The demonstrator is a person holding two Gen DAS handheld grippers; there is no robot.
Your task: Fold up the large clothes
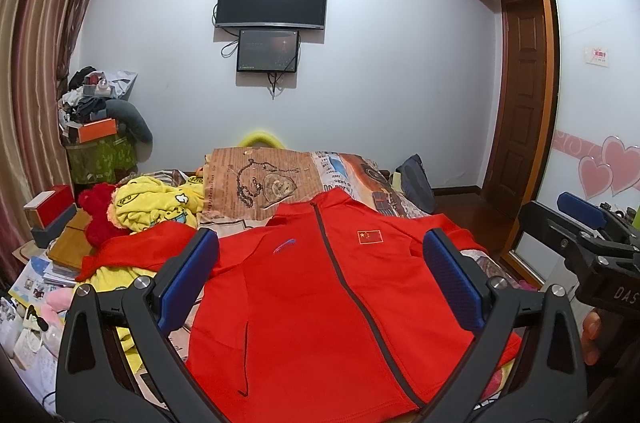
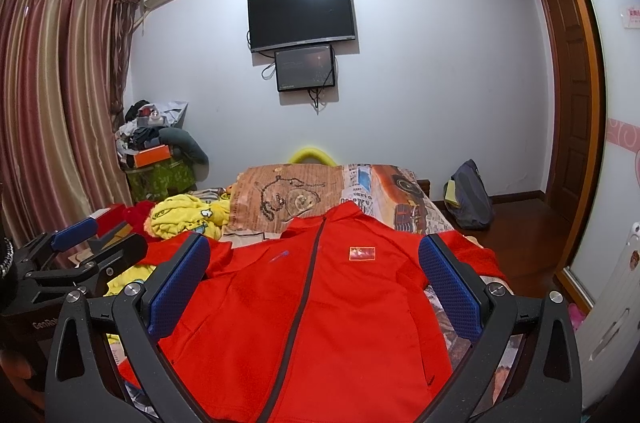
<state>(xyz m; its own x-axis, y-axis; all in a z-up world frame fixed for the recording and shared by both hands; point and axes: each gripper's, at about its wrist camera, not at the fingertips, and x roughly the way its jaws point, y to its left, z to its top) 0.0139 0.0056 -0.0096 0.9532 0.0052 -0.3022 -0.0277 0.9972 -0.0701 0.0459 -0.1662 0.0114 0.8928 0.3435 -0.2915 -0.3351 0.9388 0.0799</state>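
A red zip jacket lies front up on the bed, collar away from me, with a small flag patch on its chest. It also shows in the right wrist view. Its left sleeve stretches out to the left. My left gripper is open and empty, held above the jacket's lower half. My right gripper is open and empty too, above the jacket's lower right part. Each gripper shows at the edge of the other's view: the right gripper and the left gripper.
A printed pillow lies beyond the collar. Yellow clothing and a red plush lie at the left of the bed. Boxes and books crowd the left side. A backpack sits on the floor at the right.
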